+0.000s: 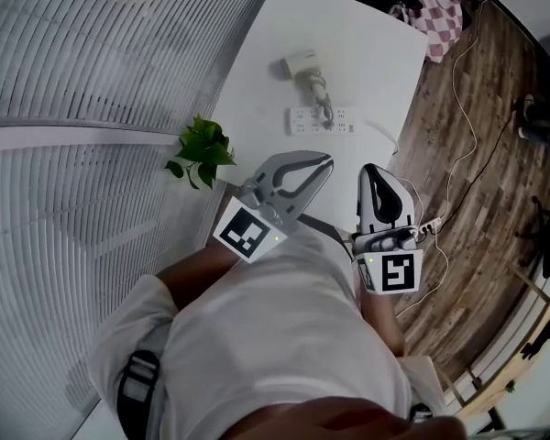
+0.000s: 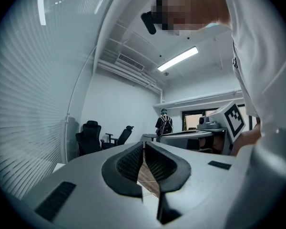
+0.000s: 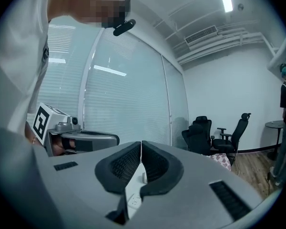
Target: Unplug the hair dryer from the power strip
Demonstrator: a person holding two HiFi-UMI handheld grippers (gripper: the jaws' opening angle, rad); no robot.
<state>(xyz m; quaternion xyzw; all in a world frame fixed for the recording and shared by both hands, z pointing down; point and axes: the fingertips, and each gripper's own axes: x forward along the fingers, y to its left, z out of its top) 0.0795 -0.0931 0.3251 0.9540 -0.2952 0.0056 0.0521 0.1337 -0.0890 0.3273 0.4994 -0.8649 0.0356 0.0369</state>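
A white hair dryer point(image 1: 302, 66) lies on the far part of the white table point(image 1: 367, 44). Its cord runs to a plug point(image 1: 325, 113) seated in the white power strip point(image 1: 323, 120) just nearer to me. Both grippers hover over the table's near end, short of the strip. My left gripper point(image 1: 319, 161) points at the strip with its tips together and nothing held. My right gripper point(image 1: 370, 170) is beside it, shut and holding nothing. In the left gripper view the left gripper point(image 2: 144, 146) has its pads meeting. In the right gripper view the right gripper point(image 3: 141, 144) is shut, and the power strip point(image 3: 133, 197) shows below the pads.
A small green plant point(image 1: 202, 150) stands at the table's left edge by the slatted blinds. A thin white cable point(image 1: 465, 117) trails over the wooden floor on the right. A checkered cushion point(image 1: 433, 4) lies beyond the table's far corner. Office chairs point(image 3: 214, 132) and a standing person point(image 2: 164, 123) are further off.
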